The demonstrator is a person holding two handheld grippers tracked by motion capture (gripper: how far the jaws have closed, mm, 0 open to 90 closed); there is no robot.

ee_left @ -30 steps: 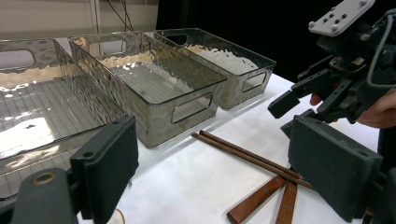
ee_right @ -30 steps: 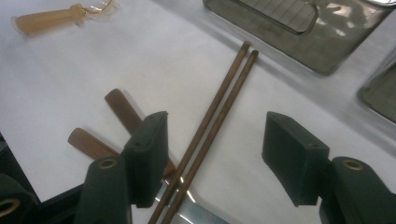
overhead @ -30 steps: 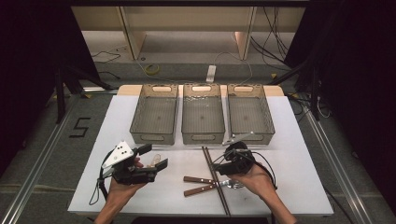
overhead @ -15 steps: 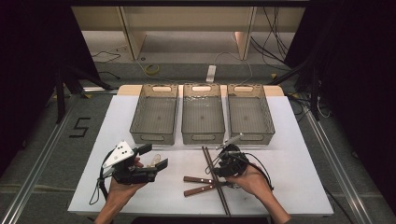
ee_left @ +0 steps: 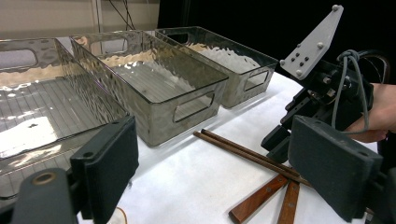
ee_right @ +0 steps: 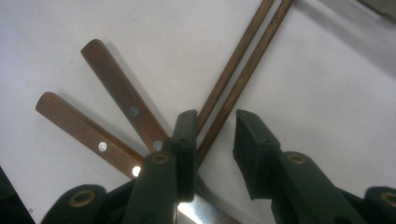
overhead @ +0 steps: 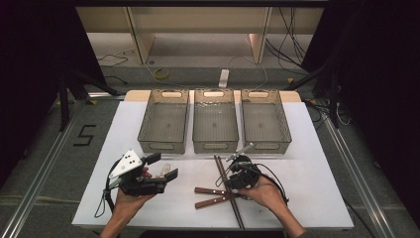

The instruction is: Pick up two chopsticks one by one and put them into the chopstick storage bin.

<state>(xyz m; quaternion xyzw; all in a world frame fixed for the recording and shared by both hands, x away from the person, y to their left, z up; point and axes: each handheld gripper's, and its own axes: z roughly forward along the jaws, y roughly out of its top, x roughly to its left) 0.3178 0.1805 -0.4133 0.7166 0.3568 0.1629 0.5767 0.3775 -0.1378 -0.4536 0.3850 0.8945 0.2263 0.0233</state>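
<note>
The right claw (overhead: pixel 229 174) stood over the chopsticks (overhead: pixel 228 196) on the white bench (overhead: pixel 317 173), pointing down at them. Its jaws had just been closing, and in the right gripper view the two brown sticks (ee_right: pixel 233 79) ran up between the jaws, lying side by side. The left pad sat just beside the sticks and partly over the nearer wooden handle, while the right pad was apart from them with bare bench showing in the gap, so the claw was not yet gripping anything.

Two knives with riveted wooden handles (overhead: pixel 213 197) lay crossed under the chopsticks, their handles (ee_right: pixel 107 119) fanning out to the left of the claw in the right gripper view, with a bright strip of blade low between the jaws.

The left claw (overhead: pixel 166 166) was held above the bench near its front left, jaws wide open and empty. From the left gripper view the chopsticks (ee_left: pixel 243 151) lay ahead on the bench, with the right claw (ee_left: pixel 275 142) at their far end.

Three clear plastic bins (overhead: pixel 163 126) stood in a row across the back of the bench, well apart from the sticks.
</note>
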